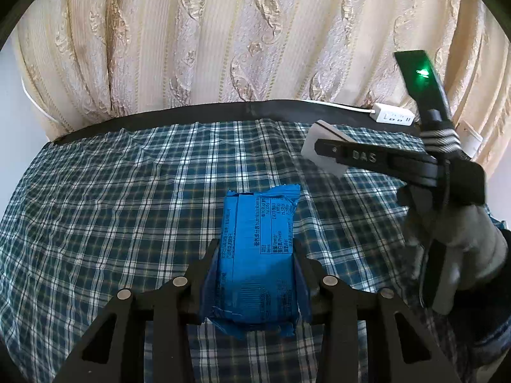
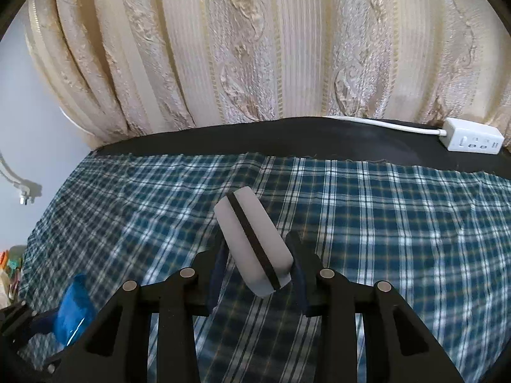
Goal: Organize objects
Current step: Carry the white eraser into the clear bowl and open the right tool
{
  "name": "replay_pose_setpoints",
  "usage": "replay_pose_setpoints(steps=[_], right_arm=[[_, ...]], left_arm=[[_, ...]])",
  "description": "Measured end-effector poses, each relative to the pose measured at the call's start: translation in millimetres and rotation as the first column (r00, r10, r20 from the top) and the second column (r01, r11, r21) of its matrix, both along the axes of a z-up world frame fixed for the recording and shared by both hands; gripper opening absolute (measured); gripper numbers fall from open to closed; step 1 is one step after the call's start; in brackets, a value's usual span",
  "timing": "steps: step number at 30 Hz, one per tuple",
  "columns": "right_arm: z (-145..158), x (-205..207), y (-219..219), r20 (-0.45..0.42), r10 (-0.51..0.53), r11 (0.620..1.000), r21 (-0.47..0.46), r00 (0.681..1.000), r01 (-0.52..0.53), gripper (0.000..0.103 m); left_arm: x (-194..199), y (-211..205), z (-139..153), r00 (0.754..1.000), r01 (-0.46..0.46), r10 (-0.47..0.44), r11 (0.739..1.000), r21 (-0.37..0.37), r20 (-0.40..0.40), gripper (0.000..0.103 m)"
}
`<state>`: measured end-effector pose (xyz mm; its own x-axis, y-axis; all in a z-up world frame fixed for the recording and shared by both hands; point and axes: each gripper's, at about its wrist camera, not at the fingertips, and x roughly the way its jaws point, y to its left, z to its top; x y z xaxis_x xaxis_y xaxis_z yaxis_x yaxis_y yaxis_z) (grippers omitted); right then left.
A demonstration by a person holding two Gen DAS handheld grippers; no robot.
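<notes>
A blue snack packet (image 1: 258,271) with printed nutrition text sits lengthwise between the fingers of my left gripper (image 1: 255,245), which is shut on it just above the plaid cloth (image 1: 111,207). The same packet (image 2: 73,312) shows at the lower left of the right wrist view. A white block with a black stripe (image 2: 249,239) lies tilted between the pads of my right gripper (image 2: 257,249), which is shut on it. From the left wrist view the right gripper (image 1: 322,150) holds that white block (image 1: 319,134) up at the right, above the cloth.
A blue-and-white plaid cloth (image 2: 383,223) covers a dark table whose bare black strip (image 2: 287,137) runs along the back. A white power strip (image 2: 469,138) with its cable lies at the back right. A cream patterned curtain (image 2: 255,48) hangs behind. A gloved hand (image 1: 453,249) holds the right gripper.
</notes>
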<state>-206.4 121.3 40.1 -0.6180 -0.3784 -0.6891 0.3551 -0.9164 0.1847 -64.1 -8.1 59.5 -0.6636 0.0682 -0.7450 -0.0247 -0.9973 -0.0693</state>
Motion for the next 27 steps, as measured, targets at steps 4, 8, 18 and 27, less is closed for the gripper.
replay_pose_setpoints(steps=[4, 8, 18, 27], right_arm=[[5.5, 20.6, 8.1, -0.003, -0.005, 1.000, -0.012, 1.000, 0.005, 0.038], [10.7, 44.5, 19.9, -0.008, -0.011, 0.999, -0.031, 1.000, 0.011, 0.038], [14.9, 111.9, 61.7, 0.002, -0.073, 0.992, -0.101, 0.997, 0.073, 0.038], [20.0, 163.0, 93.5, -0.010, -0.127, 0.982, -0.139, 0.992, 0.124, 0.038]], left_arm=[[4.2, 2.7, 3.9, 1.000, 0.011, -0.011, 1.000, 0.003, -0.012, 0.044], [10.5, 8.0, 8.2, 0.999, 0.028, -0.028, 1.000, 0.006, -0.024, 0.044], [21.0, 26.1, 14.7, 0.996, 0.085, -0.084, 0.996, 0.006, -0.042, 0.044], [26.3, 42.1, 12.8, 0.990, 0.131, -0.132, 0.991, -0.010, -0.041, 0.044]])
